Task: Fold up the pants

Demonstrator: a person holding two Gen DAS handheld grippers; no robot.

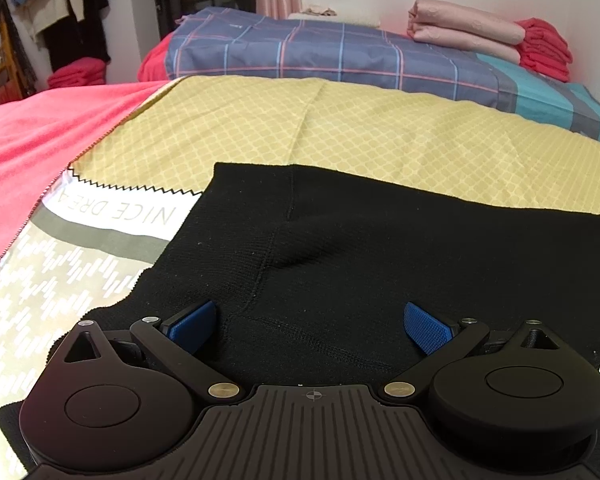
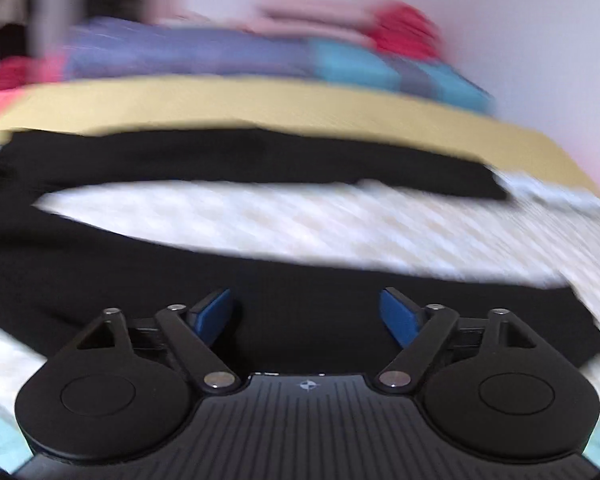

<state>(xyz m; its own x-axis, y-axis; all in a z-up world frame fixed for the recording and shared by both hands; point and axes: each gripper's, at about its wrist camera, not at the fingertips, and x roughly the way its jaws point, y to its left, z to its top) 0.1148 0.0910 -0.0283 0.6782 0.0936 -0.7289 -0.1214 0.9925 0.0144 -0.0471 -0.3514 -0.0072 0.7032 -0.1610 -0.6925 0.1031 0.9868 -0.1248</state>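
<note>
Black knit pants (image 1: 340,248) lie flat on the bed. In the left wrist view their waist part fills the lower middle, with a seam running down it. My left gripper (image 1: 310,324) hovers over this cloth, its blue pads spread wide with nothing pinched between them. The right wrist view is smeared by motion. There the pants (image 2: 140,280) show as two dark legs with pale bedding between them. My right gripper (image 2: 306,316) is open above the nearer leg, and its pads do not press on the cloth.
The bed carries a yellow patterned cover (image 1: 340,132), a pink blanket (image 1: 40,152) at the left and a plaid quilt (image 1: 320,52) behind. Folded pink and red laundry (image 1: 500,40) is stacked at the far right by the wall. Clothes (image 1: 60,0) hang at the far left.
</note>
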